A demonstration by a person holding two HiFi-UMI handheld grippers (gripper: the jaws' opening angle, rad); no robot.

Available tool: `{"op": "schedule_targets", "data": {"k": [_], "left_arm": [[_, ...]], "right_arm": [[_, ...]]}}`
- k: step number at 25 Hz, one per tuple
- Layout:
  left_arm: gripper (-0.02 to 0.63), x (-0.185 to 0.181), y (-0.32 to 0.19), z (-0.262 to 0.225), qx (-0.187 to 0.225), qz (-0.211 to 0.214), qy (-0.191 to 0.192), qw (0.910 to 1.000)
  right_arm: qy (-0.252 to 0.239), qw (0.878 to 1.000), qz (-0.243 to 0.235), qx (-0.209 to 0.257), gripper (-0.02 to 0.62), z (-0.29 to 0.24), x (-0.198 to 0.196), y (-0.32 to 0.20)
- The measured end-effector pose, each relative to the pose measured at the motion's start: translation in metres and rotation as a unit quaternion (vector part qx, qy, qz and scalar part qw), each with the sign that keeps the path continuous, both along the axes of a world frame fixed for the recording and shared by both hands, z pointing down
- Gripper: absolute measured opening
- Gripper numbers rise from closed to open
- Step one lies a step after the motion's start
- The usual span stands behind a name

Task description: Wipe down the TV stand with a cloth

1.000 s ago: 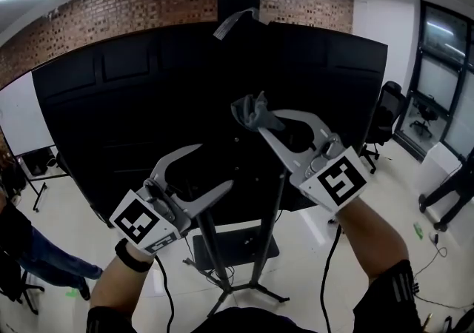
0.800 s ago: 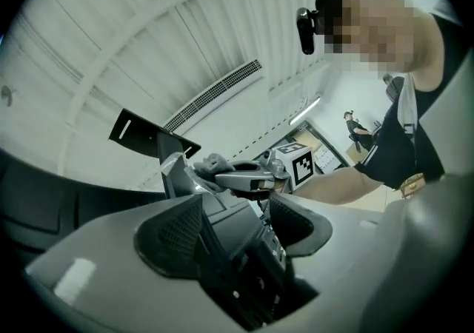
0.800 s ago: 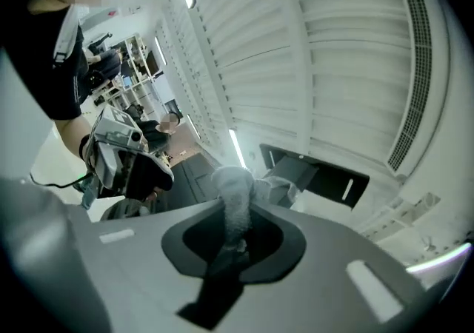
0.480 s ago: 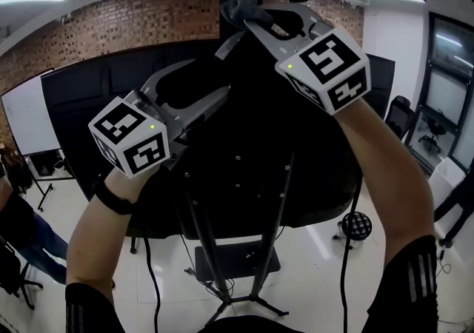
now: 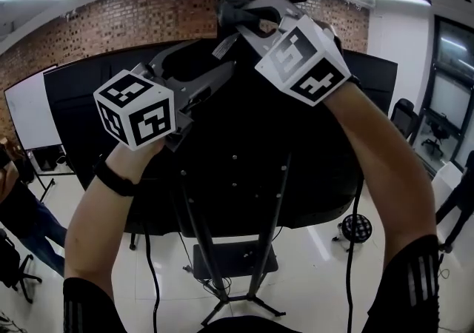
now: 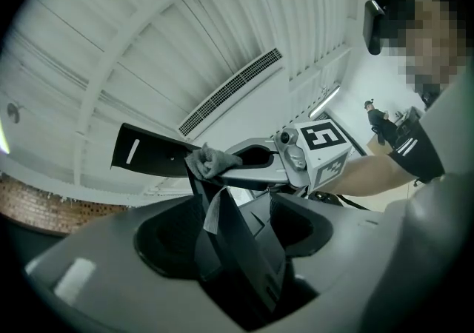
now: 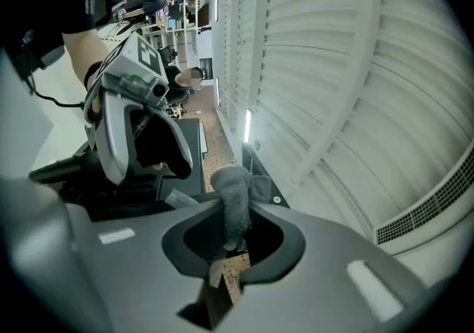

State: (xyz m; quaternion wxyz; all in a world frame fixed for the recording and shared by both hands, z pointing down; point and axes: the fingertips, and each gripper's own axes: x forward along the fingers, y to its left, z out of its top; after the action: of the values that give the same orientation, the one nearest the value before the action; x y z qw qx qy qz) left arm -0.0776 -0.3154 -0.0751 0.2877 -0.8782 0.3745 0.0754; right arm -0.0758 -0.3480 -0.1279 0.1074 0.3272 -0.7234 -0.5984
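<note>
Landmark: we place everything from the top end of the black metal TV stand (image 5: 194,231), where its upright post (image 6: 241,250) rises above the wide black screen panel (image 5: 244,146).
Cloth: the small grey crumpled cloth (image 5: 235,7) sits right at the post's top end, touching or just beside it. We cannot tell which.
Right gripper: the right gripper (image 5: 243,17) has its jaws closed together on the cloth (image 7: 233,198), with the wad bunched at their tips.
Left gripper: the left gripper (image 5: 218,54) is just below and to the left of the top end. Its jaws are apart and straddle the post, and we cannot tell whether they press on it.
Tag: a white paper tag (image 6: 209,213) hangs from the post just under the cloth.
Axis: the post's long axis runs down from the cloth towards the stand's legs.
Nearer hand: the right one, since it carries the cloth and is already at the top end.
Next move, as we judge it: draw the cloth down along the post, keeping clear of the tag and the left jaws.
</note>
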Motion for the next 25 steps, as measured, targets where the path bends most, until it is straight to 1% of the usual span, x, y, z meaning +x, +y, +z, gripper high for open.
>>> {"op": "schedule_targets", "data": {"k": [3,5,9,13,16,19,22,25], "left_arm": [[0.310,0.004,0.002,0.016,-0.011,0.002,-0.004,0.9999],[0.310,0.004,0.002,0.023,-0.015,0.003,0.000,0.9999],[0.310,0.004,0.003,0.035,-0.021,0.004,0.010,0.9997],[0.305,0.007,0.018,0.054,-0.029,0.000,0.016,0.9995],[0.305,0.012,0.031,0.069,-0.029,-0.012,0.007,0.9995],[0.305,0.011,0.032,0.073,-0.028,-0.027,-0.005,0.9992],[0.305,0.010,0.032,0.084,-0.034,-0.043,-0.015,0.9984],[0.305,0.008,0.033,0.094,-0.045,-0.051,-0.014,0.9976]], "right_arm": [[0.022,1.000,0.011,0.004,0.040,0.016,0.003,0.000],[0.040,0.999,0.018,0.007,0.040,0.027,0.004,0.001],[0.097,0.994,0.028,0.034,0.040,0.056,0.000,0.000],[0.112,0.992,0.031,0.041,0.040,0.086,0.004,0.004],[0.118,0.992,0.035,0.039,0.040,0.105,0.008,0.007],[0.130,0.990,0.038,0.037,0.040,0.115,0.007,0.003],[0.159,0.986,0.043,0.030,0.038,0.136,0.005,0.000],[0.190,0.979,0.056,0.035,0.040,0.159,0.003,-0.004]]}}
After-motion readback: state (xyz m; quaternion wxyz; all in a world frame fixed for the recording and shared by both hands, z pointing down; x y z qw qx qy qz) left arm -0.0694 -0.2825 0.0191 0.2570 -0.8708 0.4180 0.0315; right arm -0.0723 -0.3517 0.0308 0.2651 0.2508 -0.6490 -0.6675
